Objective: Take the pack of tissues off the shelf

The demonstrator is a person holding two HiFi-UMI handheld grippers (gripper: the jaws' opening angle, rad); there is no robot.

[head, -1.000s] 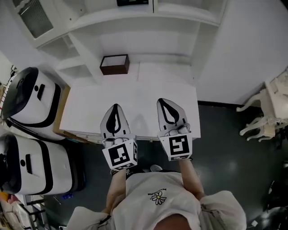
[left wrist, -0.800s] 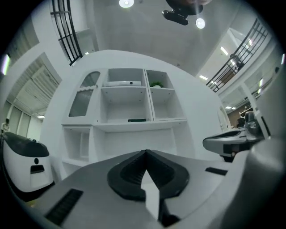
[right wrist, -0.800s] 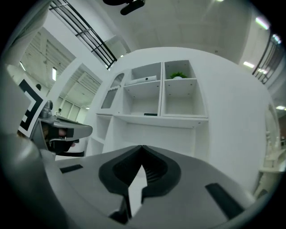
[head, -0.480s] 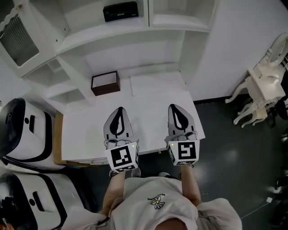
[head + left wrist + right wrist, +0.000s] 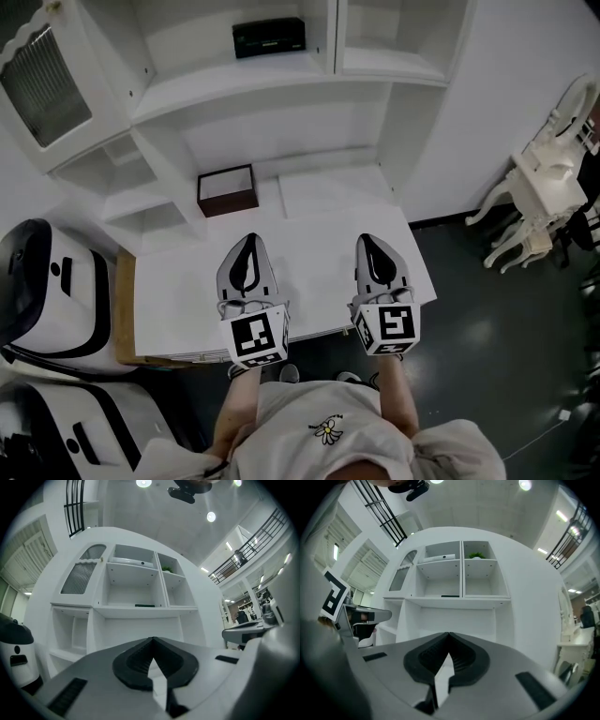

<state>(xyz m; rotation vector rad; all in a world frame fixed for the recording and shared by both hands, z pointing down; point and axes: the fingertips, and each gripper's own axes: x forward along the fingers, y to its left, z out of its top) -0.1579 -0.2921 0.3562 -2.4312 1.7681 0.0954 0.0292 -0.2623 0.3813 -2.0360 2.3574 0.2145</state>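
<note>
Both tongs were shut and empty. Left tongs point(image 5: 249, 238): pads met at the tip in its own view, nothing between them. Right tongs point(image 5: 368, 240): same, tips together, nothing clamped.

Both hung side by side over the white desk top point(image 5: 309, 267), well apart from each other, noses pointing at the shelf unit point(image 5: 281, 80). Neither touched the desk as far as the head view showed.

The pack of tissues point(image 5: 269, 37), a dark flat item, lay on the upper shelf board, ahead of and above both tongs and well apart from them. It sat closer to the left tongs' line, in the wide compartment just left of the upright divider. In the left gripper view it showed as a thin dark strip straight above the closed tips. In the right gripper view it was also just above the tips, at the foot of the left compartment.

A brown box point(image 5: 228, 190) with a pale inside sat at the back of the desk, ahead of the left tongs and slightly to their left, below the pack's shelf.

A small green plant point(image 5: 476, 555) stood in the top compartment, above and right of the right tongs.

Two white-and-black units point(image 5: 47, 281) stood left of the left tongs, beyond the desk edge. A white chair point(image 5: 539, 192) stood off to the right of the right tongs.
</note>
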